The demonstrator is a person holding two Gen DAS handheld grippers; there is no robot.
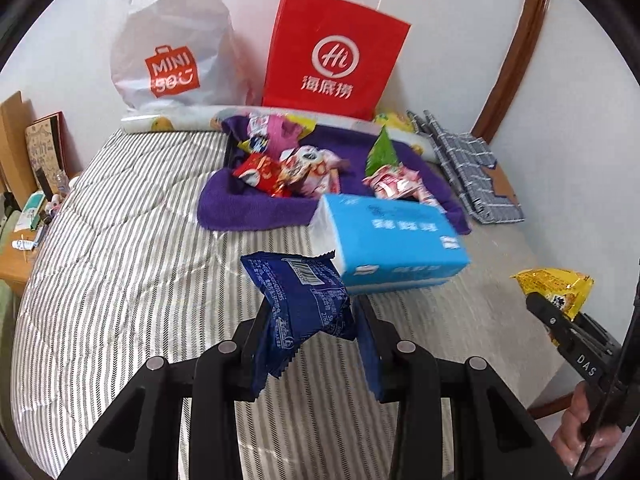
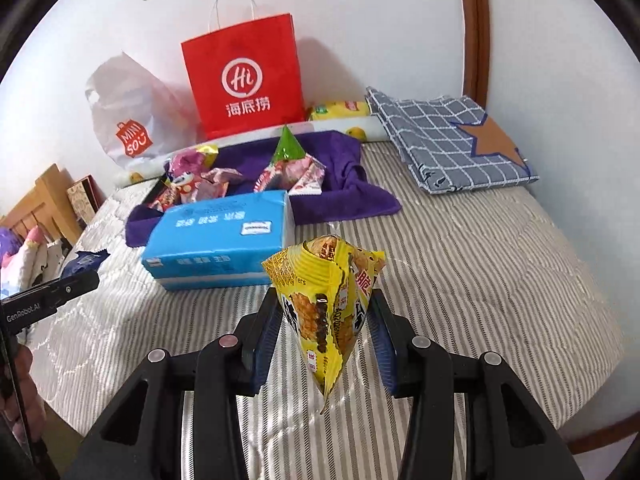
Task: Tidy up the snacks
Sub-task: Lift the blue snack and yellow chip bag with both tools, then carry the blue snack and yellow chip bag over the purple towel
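Observation:
My left gripper (image 1: 310, 316) is shut on a dark blue snack packet (image 1: 304, 300), held above the striped bed; the same packet (image 2: 86, 262) shows at the left edge of the right wrist view. In my right gripper (image 2: 326, 316), shut, hangs a yellow snack packet (image 2: 326, 296), which also shows as a yellow snack packet (image 1: 556, 290) at the right of the left wrist view. Farther back a purple towel (image 1: 256, 208) carries a heap of red, pink and white snack packets (image 1: 288, 168) and a green cone-shaped packet (image 1: 382, 152).
A blue tissue pack (image 1: 392, 240) lies just ahead of both grippers. A red paper bag (image 1: 334, 52) and a white plastic bag (image 1: 172, 52) stand against the wall. A folded checked cloth (image 2: 452, 140) lies at the right. A wooden bedside table (image 1: 16, 248) is left of the bed.

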